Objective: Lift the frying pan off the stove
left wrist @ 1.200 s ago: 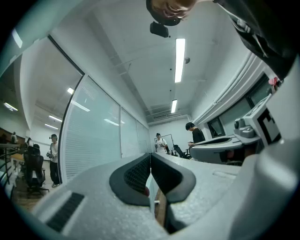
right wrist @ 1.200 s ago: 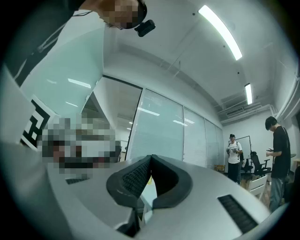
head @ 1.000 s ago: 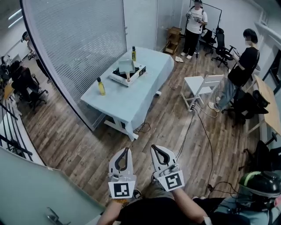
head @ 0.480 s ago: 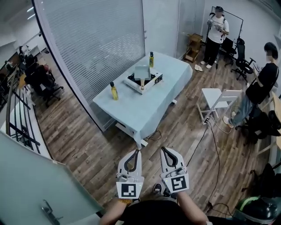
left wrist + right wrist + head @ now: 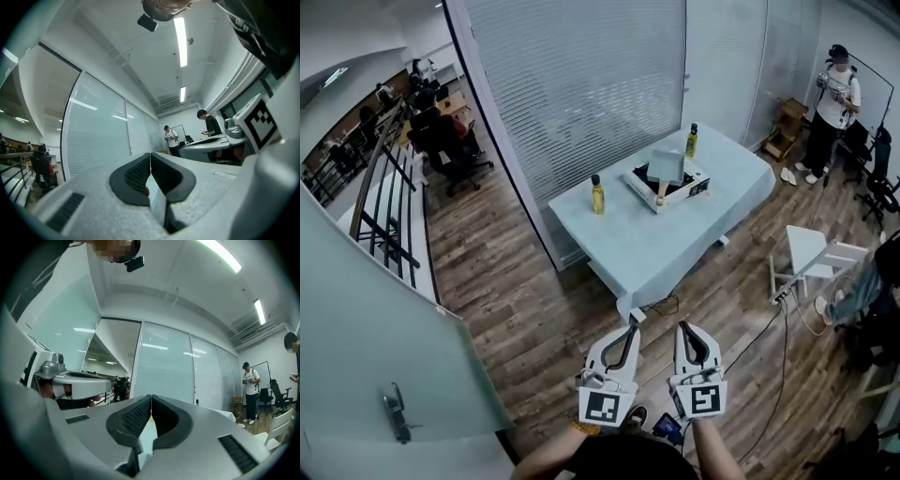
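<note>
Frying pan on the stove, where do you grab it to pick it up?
Probably by its tan handle. The frying pan sits on the stove with the handle sticking out towards the near side of the table, so come from there, jaws closing across it.

Office room with plank floor and glazed partition

A dark wood-plank floor (image 5: pixel 534 319) runs under a table (image 5: pixel 675 246) draped in pale blue cloth, set just beside a frosted glass partition (image 5: pixel 581 84) with fine horizontal slats. A white chair (image 5: pixel 811 255) stands to the table's right. A metal railing (image 5: pixel 389 206) borders the left, a pale door (image 5: pixel 384 366) sits nearest, and long strip lights (image 5: pixel 180 40) cross the white ceiling.
</note>
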`<state>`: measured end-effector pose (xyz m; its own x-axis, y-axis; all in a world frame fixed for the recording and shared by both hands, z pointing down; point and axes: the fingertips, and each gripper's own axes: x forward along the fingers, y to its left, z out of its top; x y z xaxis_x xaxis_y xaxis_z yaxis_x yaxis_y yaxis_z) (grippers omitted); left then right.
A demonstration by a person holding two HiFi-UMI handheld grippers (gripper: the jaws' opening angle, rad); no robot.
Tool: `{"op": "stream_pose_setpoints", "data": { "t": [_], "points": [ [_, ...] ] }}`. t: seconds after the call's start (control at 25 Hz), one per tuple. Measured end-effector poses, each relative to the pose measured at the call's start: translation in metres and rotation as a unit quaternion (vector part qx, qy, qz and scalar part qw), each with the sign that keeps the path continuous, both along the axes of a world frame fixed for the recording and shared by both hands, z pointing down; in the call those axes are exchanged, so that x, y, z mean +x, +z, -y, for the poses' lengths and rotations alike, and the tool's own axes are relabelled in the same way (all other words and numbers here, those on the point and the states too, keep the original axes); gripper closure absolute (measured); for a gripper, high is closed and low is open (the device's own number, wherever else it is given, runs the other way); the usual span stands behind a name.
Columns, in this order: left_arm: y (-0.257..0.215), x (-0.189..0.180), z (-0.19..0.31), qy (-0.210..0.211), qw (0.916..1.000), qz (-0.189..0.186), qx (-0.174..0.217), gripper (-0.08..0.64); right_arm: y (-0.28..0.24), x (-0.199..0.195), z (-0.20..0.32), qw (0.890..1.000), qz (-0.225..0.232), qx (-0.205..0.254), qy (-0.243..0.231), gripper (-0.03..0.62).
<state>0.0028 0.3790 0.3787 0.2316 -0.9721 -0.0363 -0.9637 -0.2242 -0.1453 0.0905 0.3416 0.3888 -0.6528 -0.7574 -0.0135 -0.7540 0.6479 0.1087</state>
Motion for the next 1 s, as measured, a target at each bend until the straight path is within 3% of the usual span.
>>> {"op": "stream_pose_setpoints", "data": {
  "t": [0.32, 1.0],
  "points": [
    [0.008, -0.019, 0.056, -0.010, 0.9999, -0.013, 0.002, 0.540, 0.010, -0.021, 0.058, 1.000, -0.015, -0.005, -0.013, 0.589],
    [0.001, -0.086, 0.223, 0.062, 0.9976, -0.025, 0.018, 0.540, 0.001, -0.084, 0.212, 0.998, -0.038, -0.007, 0.046, 0.589]
  ]
}}
